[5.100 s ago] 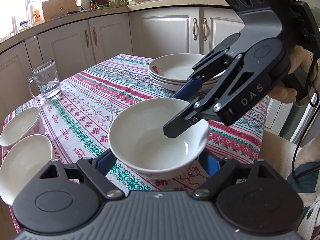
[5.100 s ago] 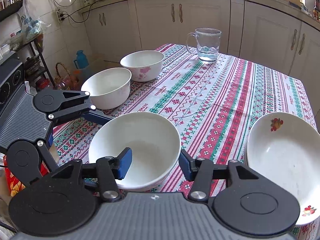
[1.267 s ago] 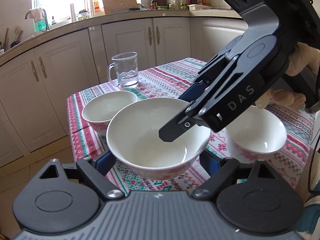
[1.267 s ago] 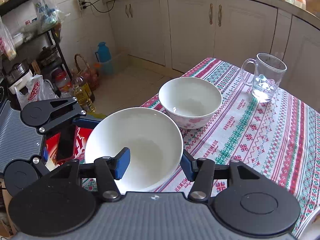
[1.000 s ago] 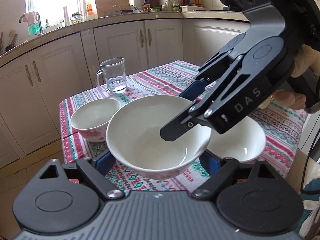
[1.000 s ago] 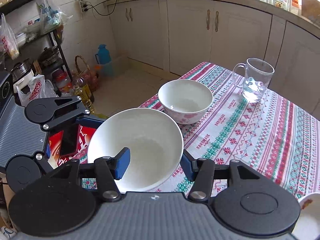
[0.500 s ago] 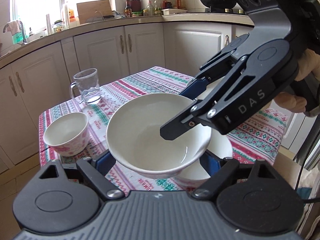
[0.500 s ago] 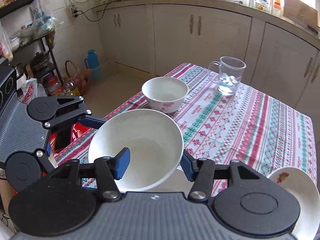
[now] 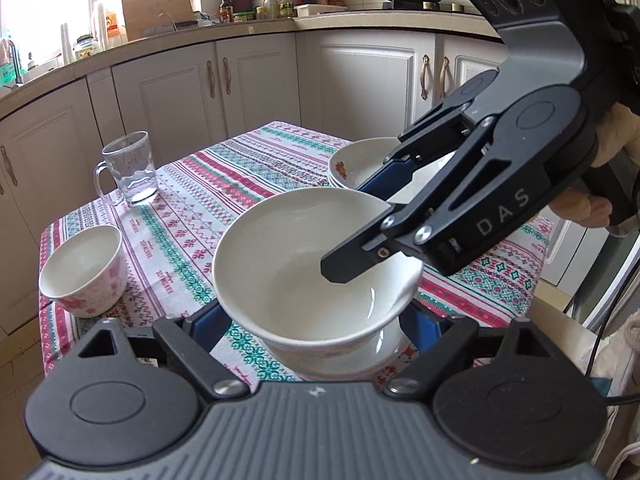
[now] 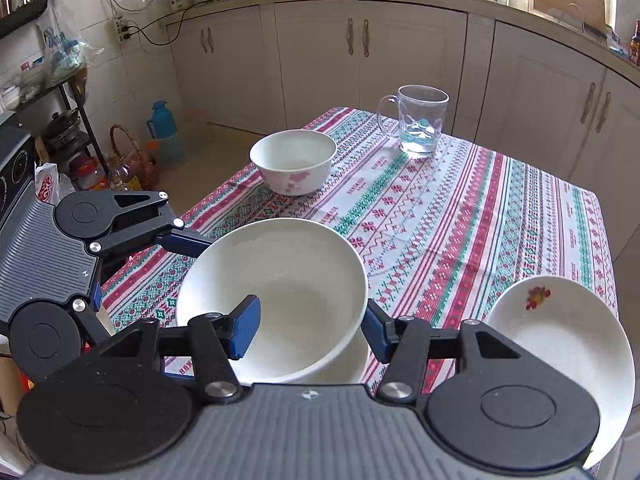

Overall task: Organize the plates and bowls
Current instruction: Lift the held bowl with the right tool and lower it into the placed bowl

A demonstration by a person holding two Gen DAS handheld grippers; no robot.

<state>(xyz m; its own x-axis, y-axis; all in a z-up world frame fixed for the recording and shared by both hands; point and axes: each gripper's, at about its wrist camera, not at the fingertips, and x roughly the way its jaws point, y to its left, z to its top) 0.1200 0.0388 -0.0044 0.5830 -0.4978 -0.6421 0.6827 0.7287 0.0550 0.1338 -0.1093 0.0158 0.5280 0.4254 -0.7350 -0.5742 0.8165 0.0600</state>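
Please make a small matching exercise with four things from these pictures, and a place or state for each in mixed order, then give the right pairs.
Things:
1. large white bowl
2. glass mug
3. small floral bowl
4. stack of plates

Places or states:
A. alone near the table's left corner
B. behind the right gripper, fruit print on the rim
C. held between both grippers, above another bowl
D. holds a little water

Pairs: 1-C, 2-D, 3-A, 4-B

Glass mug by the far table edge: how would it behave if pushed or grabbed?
The mug looks rigid, smooth glass, so probably slippery and breakable. It is upright and tall for its base, so a high push may tip it. It holds a little water, which could spill.
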